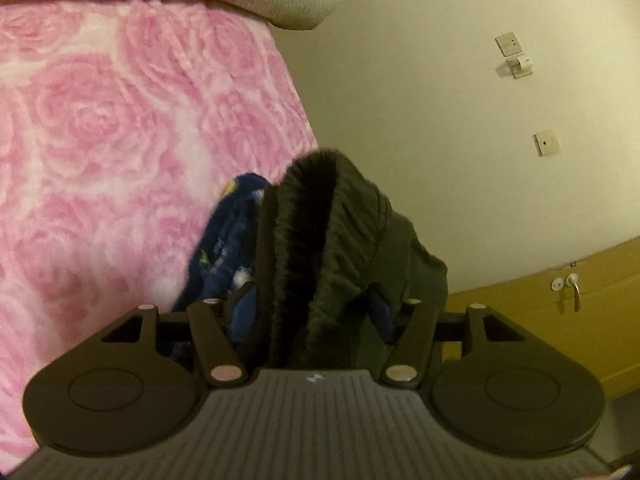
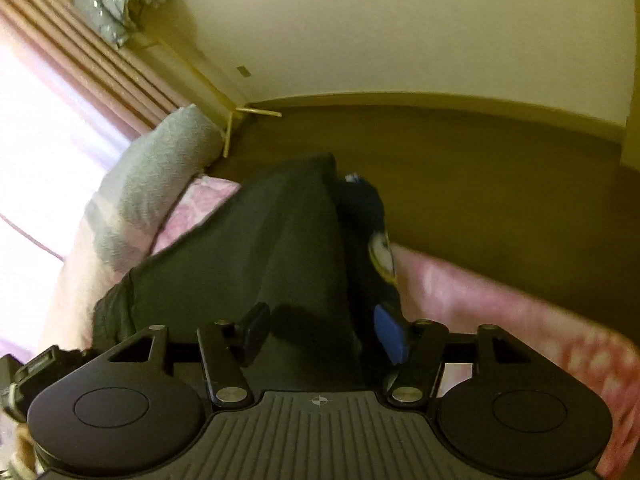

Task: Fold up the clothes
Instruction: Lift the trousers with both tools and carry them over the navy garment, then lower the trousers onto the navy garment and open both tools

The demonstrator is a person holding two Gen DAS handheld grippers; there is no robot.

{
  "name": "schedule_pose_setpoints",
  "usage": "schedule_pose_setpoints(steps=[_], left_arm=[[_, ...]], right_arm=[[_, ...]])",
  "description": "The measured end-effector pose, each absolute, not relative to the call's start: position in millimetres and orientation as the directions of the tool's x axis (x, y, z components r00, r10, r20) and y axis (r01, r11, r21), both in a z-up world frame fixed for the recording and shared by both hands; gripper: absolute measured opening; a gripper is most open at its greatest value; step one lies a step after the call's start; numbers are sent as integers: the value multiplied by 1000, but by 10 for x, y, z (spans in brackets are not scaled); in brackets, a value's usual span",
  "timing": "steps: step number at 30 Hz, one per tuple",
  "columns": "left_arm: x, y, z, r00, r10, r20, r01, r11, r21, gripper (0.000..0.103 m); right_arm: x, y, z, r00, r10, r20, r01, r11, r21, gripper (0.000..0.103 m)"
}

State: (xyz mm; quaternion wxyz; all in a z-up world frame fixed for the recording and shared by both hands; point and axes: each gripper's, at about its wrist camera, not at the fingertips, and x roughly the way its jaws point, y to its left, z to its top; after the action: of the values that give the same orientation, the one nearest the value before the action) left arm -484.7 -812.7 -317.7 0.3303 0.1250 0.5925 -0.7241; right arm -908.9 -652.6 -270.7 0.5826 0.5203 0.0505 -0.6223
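Left gripper (image 1: 312, 304): fingers closed on the dark green trousers (image 1: 332, 240), pinching the ribbed elastic waistband.
Right gripper (image 2: 326, 332): fingers clamped on the same dark trousers (image 2: 256, 256), cloth bunched between the pads.
Trousers: lifted above the bed's edge, draping from both grippers.
Blue patterned garment (image 1: 228, 248): just behind the trousers, touching them.
Pink rose blanket (image 1: 100, 140): covers the bed.
Grey pillow (image 2: 160, 176): at the bed's far end, near the curtain (image 2: 80, 72).
Wall socket (image 1: 508, 46): beyond the bed.
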Motion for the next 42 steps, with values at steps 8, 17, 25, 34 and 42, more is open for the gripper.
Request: schedule_pose_setpoints(steps=[8,17,25,34,42], left_arm=[[-4813,-8010,-2483,-644,-502,-578,754,-287,-591,24],[-5692,-8032,-2507,-527,-582,-619,842,-460,-283,17],[-5857,-8167,-2975,-454,-634,-626,877,-441,-189,23],[-5728,-8073,-2828,-469,-636,-613,873,-439,-213,24],[-5505,-7285,-2529,-471,-642,-605,870,-454,-195,21]], right_arm=[[-8809,-6183,-2474,82,-776,-626,909,-199,366,61],[-8299,-7089,-2294,3,-858,-514,994,-55,97,50],[-8182,-7500,-3125,-88,-781,-618,996,-79,-41,50],[-8231,-7341,-2855,-81,-788,-611,993,-119,21,51],[-8313,-6204,-2459,-31,-831,-556,986,-117,120,50]])
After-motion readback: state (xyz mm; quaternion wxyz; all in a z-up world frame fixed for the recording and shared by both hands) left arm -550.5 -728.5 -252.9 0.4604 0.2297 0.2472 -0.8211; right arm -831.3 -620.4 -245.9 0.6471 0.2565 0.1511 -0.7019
